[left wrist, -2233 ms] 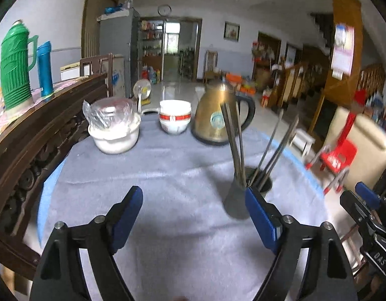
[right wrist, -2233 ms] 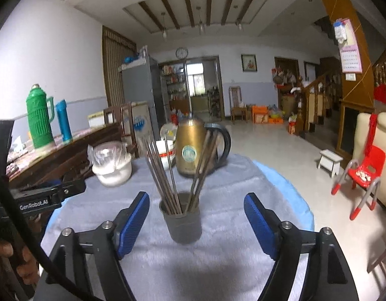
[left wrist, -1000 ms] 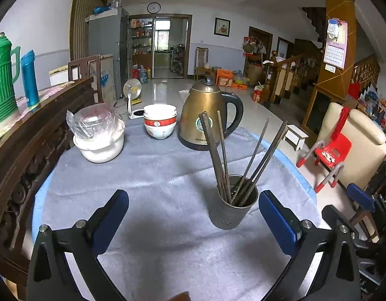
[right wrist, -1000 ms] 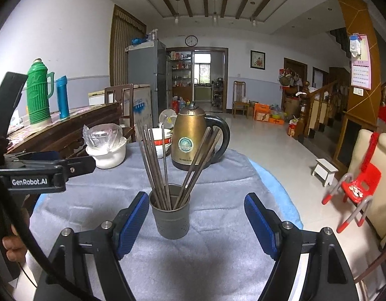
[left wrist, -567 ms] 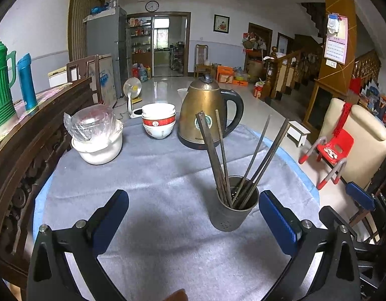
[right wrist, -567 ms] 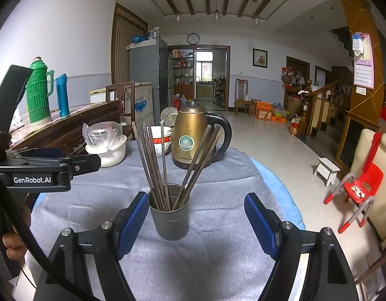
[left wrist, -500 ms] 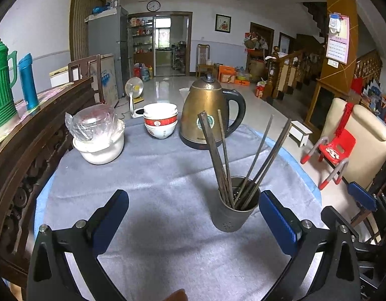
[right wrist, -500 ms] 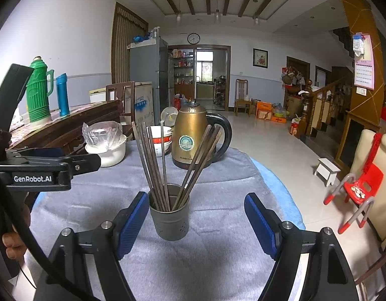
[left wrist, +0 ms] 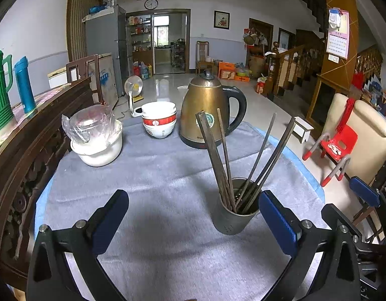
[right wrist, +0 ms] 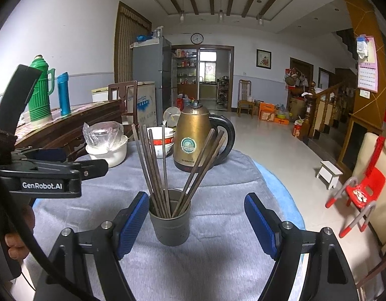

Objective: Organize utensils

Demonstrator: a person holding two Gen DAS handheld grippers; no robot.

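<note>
Chopsticks (right wrist: 162, 173): all standing in holder (right wrist: 170, 227); sorting looks finished.
My left hand-held gripper (left wrist: 193, 222): backed off, jaws wide, empty.
My right hand-held gripper (right wrist: 195, 223): unchanged, wide, empty.

Chopsticks (right wrist: 157, 168) in cup (right wrist: 170, 228), kettle (right wrist: 193, 138) behind

- The left wrist camera sits just behind the left gripper (left wrist: 193, 215) and looks forward and a bit down over the round desk with the grey cloth (left wrist: 152, 175).
- The grey metal cup of dark chopsticks (left wrist: 234, 213) stands close, off to the right in this view.
- The right wrist camera sits behind the right gripper (right wrist: 195, 222), tipped down less, so it sees more ceiling.
- Here the cup (right wrist: 170, 223) is very near, between the jaws and close to the left one.
- Both views share the cup, the gold kettle with the black handle (left wrist: 205, 110) and the long room behind.
- Each view catches the other gripper at its edge.
</note>
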